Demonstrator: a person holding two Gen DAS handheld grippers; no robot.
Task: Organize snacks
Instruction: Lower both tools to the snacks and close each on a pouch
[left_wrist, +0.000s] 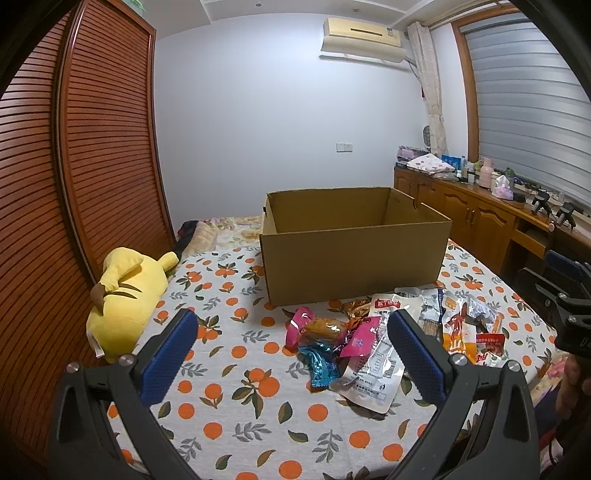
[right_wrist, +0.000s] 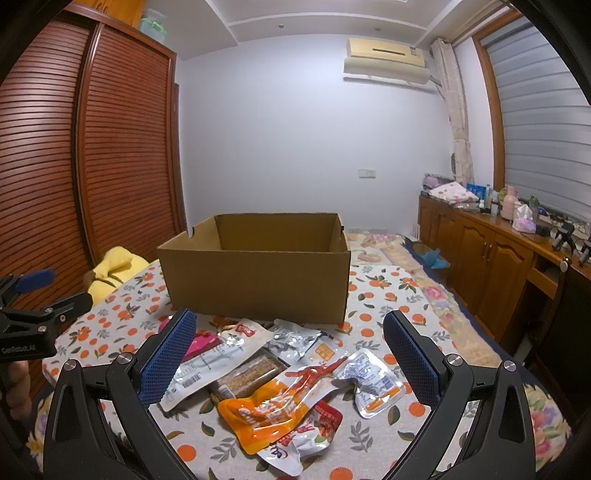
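Observation:
An open brown cardboard box stands on the bed; no contents show inside it, and it also shows in the right wrist view. A pile of snack packets lies in front of it: pink and teal candy wrappers, a white pouch, an orange pouch, a clear packet. My left gripper is open and empty above the pile's left side. My right gripper is open and empty above the pile's right side.
The bed has an orange-print cover. A yellow plush toy lies at the left edge beside a slatted wooden wardrobe. A wooden sideboard with clutter stands on the right under the window.

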